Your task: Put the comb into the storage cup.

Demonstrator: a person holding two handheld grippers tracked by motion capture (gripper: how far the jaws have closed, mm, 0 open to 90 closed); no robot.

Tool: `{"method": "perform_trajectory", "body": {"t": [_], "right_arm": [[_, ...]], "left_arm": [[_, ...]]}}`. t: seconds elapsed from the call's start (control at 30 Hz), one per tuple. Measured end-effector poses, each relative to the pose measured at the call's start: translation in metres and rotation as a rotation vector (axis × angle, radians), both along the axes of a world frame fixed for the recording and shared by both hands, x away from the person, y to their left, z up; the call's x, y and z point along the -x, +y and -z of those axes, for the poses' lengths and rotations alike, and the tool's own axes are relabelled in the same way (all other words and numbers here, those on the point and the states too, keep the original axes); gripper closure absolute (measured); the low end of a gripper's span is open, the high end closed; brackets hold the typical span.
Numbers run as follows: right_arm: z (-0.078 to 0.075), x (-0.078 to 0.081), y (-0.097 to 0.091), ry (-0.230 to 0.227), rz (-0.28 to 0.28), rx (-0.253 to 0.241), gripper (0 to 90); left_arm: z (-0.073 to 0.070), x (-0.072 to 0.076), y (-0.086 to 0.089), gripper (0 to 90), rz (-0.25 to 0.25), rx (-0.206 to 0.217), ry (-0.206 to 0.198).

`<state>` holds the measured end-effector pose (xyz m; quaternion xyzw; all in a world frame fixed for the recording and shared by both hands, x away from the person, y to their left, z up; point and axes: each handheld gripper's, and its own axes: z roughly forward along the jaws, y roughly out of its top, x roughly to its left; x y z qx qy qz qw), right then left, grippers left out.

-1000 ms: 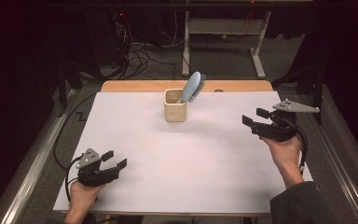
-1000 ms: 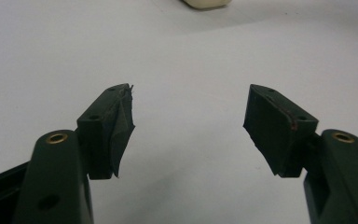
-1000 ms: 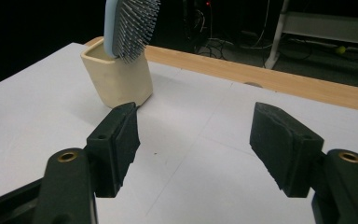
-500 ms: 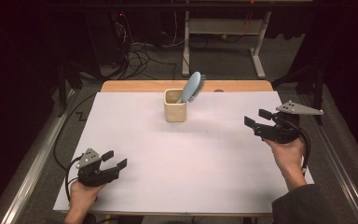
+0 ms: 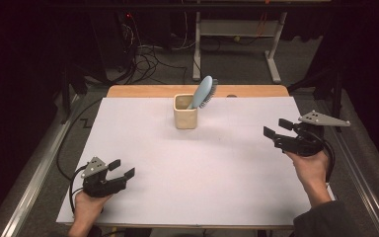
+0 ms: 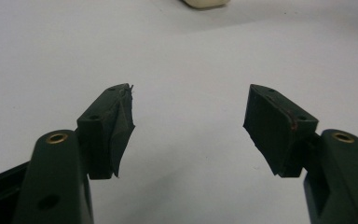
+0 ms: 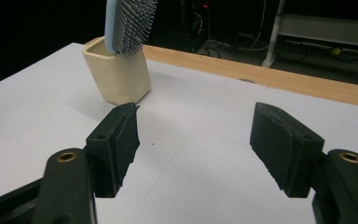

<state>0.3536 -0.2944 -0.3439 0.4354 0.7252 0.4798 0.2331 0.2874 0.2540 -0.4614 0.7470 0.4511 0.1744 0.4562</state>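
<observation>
Hairbrush (image 5: 204,92) standing handle-down in the cream cup (image 5: 185,112) at the far middle of the white table (image 5: 143,148); right gripper (image 5: 276,129) nearer, jaws apart, empty; left gripper (image 5: 122,168) wide, empty, well apart. Best approached level, jaws straddling the brush head, cup left undisturbed

- The bench (image 5: 187,173) carries a white sheet over most of its top, with a bare wooden strip (image 5: 143,91) along its far edge.
- Beyond the bench, black cables (image 5: 148,61) lie tangled on the grey floor.
- A white metal frame (image 5: 237,34) stands on the floor behind the bench.
</observation>
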Motion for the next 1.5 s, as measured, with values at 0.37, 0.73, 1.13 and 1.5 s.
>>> {"method": "perform_trajectory", "body": {"t": [0.37,0.73,1.13,1.5], "right_arm": [[0.003,0.006,-0.006,0.003,0.006,-0.004,33.1],[0.012,0.013,-0.013,0.017,0.011,-0.030,32.7],[0.016,0.024,-0.016,0.013,0.004,-0.039,32.6],[0.020,0.034,-0.016,0.010,-0.005,-0.049,32.4]], "left_arm": [[0.000,0.000,0.000,33.5,-0.001,0.002,-0.002],[0.000,0.000,0.000,33.5,0.000,-0.001,-0.001],[0.000,0.000,0.001,33.4,-0.006,0.013,-0.001],[-0.001,0.001,0.001,33.4,-0.005,0.014,-0.002]]}}
